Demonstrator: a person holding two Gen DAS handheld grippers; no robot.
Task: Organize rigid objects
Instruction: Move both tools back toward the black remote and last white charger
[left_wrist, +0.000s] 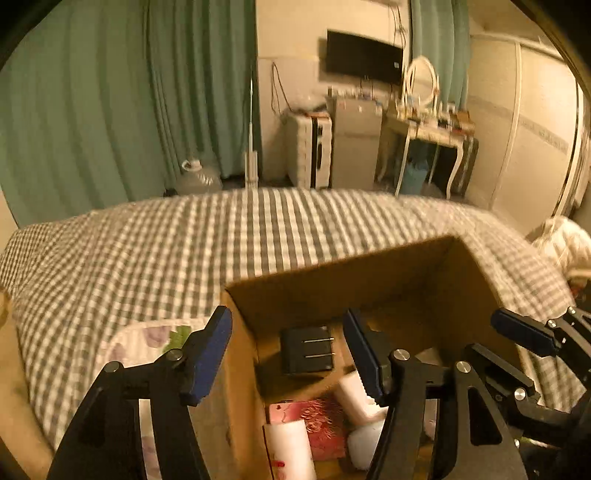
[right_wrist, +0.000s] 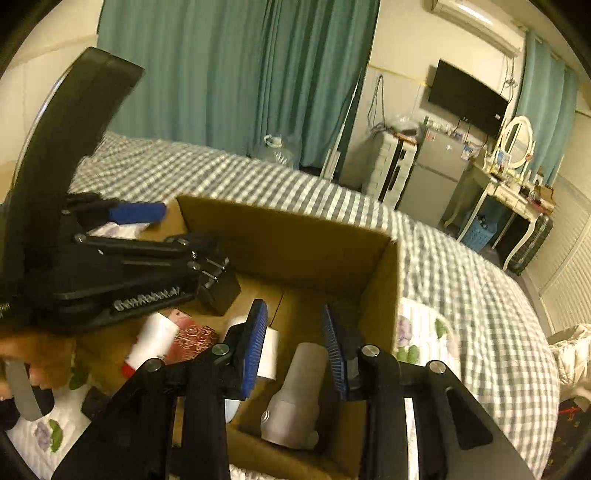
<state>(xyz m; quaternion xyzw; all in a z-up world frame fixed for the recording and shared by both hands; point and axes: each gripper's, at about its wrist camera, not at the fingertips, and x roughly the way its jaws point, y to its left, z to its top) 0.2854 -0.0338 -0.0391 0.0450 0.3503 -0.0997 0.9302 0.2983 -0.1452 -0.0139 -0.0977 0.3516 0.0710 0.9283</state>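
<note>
An open cardboard box (left_wrist: 332, 280) (right_wrist: 280, 236) stands on the checked bed. Inside it lie a black plug adapter (left_wrist: 304, 349) (right_wrist: 219, 290), a red patterned item (left_wrist: 321, 421) (right_wrist: 194, 338), white cylinders (left_wrist: 358, 397) (right_wrist: 155, 341) and a grey plastic piece (right_wrist: 297, 391). My left gripper (left_wrist: 286, 354) is open, its fingers straddling the box's left wall, above the adapter; it also shows in the right wrist view (right_wrist: 177, 236). My right gripper (right_wrist: 295, 343) is open over the box, the grey piece lying between and below its fingers, not clamped. Its fingers show at the right of the left wrist view (left_wrist: 524, 332).
The box sits on a floral cloth (left_wrist: 147, 339) (right_wrist: 421, 339) on the grey-and-white checked bed (left_wrist: 184, 243). Beyond the bed are green curtains (left_wrist: 110, 92), a small fridge (right_wrist: 432, 173), a dressing table (right_wrist: 509, 192), a water jug (left_wrist: 194, 177) and a wall TV (left_wrist: 364, 55).
</note>
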